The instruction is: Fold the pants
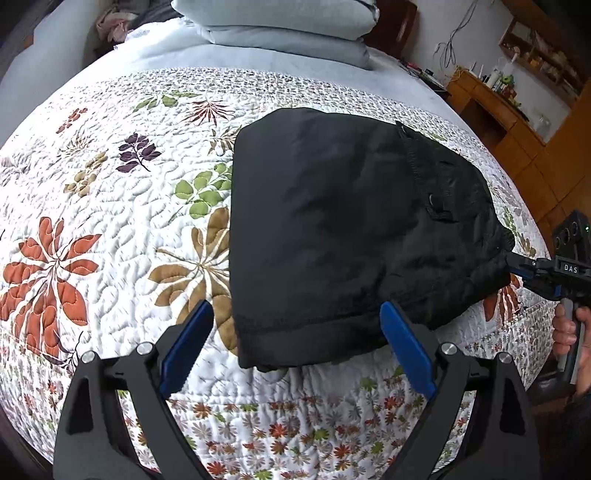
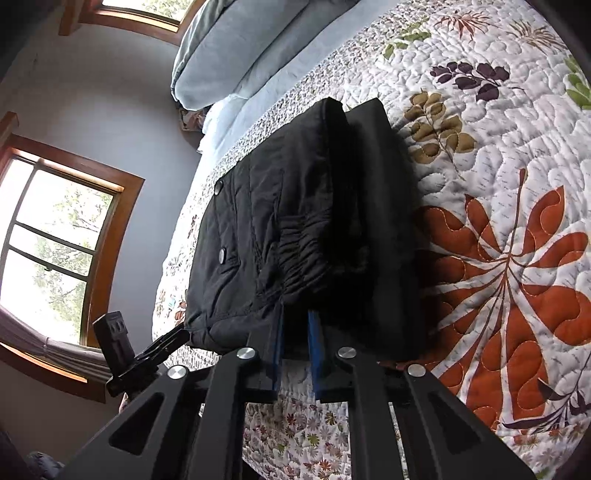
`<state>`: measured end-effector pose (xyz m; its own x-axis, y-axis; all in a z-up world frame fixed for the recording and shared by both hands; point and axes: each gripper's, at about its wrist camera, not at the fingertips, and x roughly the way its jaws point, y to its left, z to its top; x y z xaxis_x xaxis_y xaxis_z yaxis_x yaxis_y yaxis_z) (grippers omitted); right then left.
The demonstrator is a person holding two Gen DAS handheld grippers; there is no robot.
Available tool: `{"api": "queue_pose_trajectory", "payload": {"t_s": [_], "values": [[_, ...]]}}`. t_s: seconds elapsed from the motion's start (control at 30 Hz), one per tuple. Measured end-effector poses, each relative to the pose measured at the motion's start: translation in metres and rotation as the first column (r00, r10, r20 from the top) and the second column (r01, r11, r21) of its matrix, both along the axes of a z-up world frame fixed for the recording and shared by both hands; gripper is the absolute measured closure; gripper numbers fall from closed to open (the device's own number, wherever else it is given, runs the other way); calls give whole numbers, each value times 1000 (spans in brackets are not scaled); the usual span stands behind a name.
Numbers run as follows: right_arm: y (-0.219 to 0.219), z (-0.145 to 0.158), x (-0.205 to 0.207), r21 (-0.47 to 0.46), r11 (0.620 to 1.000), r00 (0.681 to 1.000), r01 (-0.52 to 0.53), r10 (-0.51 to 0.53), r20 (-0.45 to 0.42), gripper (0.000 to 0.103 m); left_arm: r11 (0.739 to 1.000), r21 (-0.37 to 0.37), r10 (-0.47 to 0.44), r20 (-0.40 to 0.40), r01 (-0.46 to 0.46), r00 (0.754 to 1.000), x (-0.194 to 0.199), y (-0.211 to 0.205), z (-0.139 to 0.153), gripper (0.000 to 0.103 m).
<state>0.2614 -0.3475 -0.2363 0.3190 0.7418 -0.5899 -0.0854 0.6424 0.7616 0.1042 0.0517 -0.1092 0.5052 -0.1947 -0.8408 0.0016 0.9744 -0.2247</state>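
Note:
Black pants (image 1: 332, 229) lie folded into a thick bundle on the floral quilt (image 1: 110, 221). My left gripper (image 1: 295, 325) is open, its blue fingers either side of the bundle's near edge, holding nothing. My right gripper (image 1: 517, 266) reaches in from the right and is shut on the bundle's waistband corner. In the right wrist view the pants (image 2: 295, 229) fill the middle, stacked in layers with snap buttons showing, and the right gripper (image 2: 295, 325) has its blue fingers closed on the near edge of the fabric. The left gripper (image 2: 162, 343) shows at lower left, touching the bundle.
Pale blue pillows (image 1: 280, 26) are stacked at the head of the bed. A wooden desk with shelves (image 1: 509, 99) stands to the right of the bed. Windows (image 2: 55, 251) are on the wall beyond the bed. The quilt's edge drops off close below my grippers.

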Motion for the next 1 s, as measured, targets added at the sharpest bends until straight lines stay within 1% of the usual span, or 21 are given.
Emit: {"api": "queue_pose_trajectory", "payload": {"t_s": [0.1,0.17,0.27,0.5,0.63,0.7,0.73,0.77,0.8,0.83,0.87,0.9,0.93,0.97,1.0], "values": [[-6,-8,-3,13,1000,1000,20,-20,-12,83,1000,0,0,7,0,1000,-5,5,-2,12],[-7,-14,-4,22,999,999,32,-32,-21,81,1000,7,0,13,0,1000,-6,6,-1,12],[-9,-19,-5,34,999,999,42,-40,-32,80,1000,14,3,19,-3,1000,-8,6,-1,12],[-14,-17,-8,75,995,997,66,-64,-32,80,999,38,2,43,-3,999,-14,3,11,12],[-24,-11,-14,64,993,994,102,-100,-35,80,999,49,-1,59,-2,998,-20,-2,22,11],[-30,-2,-23,34,991,991,133,-132,-28,79,999,48,4,53,-7,999,-23,-3,26,11],[-32,4,-29,13,989,989,148,-147,-18,77,999,39,7,48,-9,999,-26,-3,28,10],[-33,15,-37,-23,986,986,165,-165,5,63,999,30,10,46,-11,999,-28,-3,30,10],[-33,23,-43,-56,982,984,180,-179,27,40,999,28,16,47,-17,999,-32,-3,32,10],[-32,37,-53,-125,969,976,213,-207,63,28,999,35,23,44,-25,999,-36,-4,35,10],[-28,51,-64,-204,947,967,247,-229,109,13,999,40,28,42,-30,999,-38,-4,36,10],[-24,60,-70,-245,933,962,265,-237,140,10,999,41,32,38,-33,999,-42,-6,39,10],[-18,73,-79,-317,904,953,287,-237,187,9,999,41,30,39,-32,999,-44,-7,42,10],[-11,84,-87,-375,877,947,300,-227,226,4,998,47,31,42,-33,999,-48,-9,45,10],[-4,94,-95,-423,850,939,315,-215,268,3,997,65,37,46,-40,998,-51,-11,50,10]]}}
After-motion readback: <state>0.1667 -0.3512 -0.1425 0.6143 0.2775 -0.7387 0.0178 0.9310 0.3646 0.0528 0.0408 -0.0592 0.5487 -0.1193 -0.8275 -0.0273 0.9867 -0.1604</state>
